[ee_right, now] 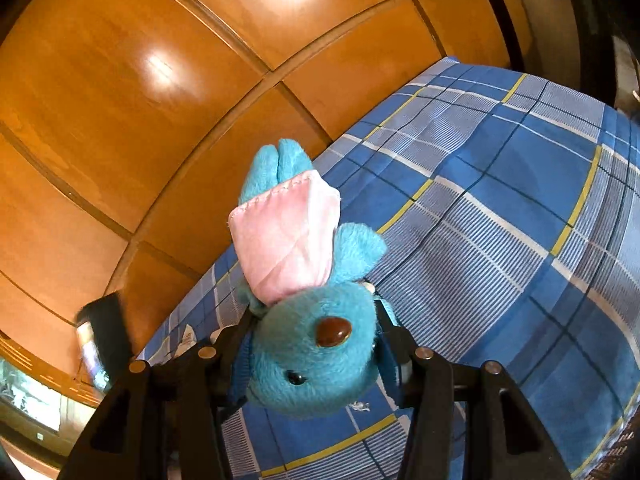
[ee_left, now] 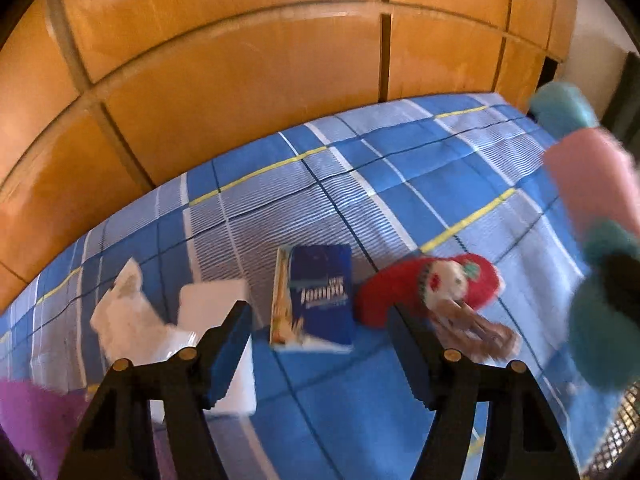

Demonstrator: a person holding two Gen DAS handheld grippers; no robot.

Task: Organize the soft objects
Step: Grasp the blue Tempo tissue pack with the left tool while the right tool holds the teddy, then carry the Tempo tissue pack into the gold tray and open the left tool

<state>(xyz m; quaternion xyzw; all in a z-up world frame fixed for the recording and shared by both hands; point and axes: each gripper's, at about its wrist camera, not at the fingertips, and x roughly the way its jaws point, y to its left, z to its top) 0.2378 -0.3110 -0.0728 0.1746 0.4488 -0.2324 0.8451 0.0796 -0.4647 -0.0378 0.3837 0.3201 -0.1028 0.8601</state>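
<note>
- The right gripper [ee_right: 312, 344] clamped its fingers [ee_right: 244, 360] on the head of a blue plush bear [ee_right: 308, 352] in a pink dress, which hung upside down above the blue checked bed [ee_right: 500, 208].
- The left gripper [ee_left: 320, 344] hung over the bed with its fingers [ee_left: 224, 356] set wide and nothing between them.
- A red plush toy [ee_left: 432, 284], a blue tissue pack [ee_left: 316, 300] and white packaging [ee_left: 128, 312] lay on the bed ahead of it.
- Orange wooden cabinet doors [ee_left: 240, 80] stood behind the bed.
</note>
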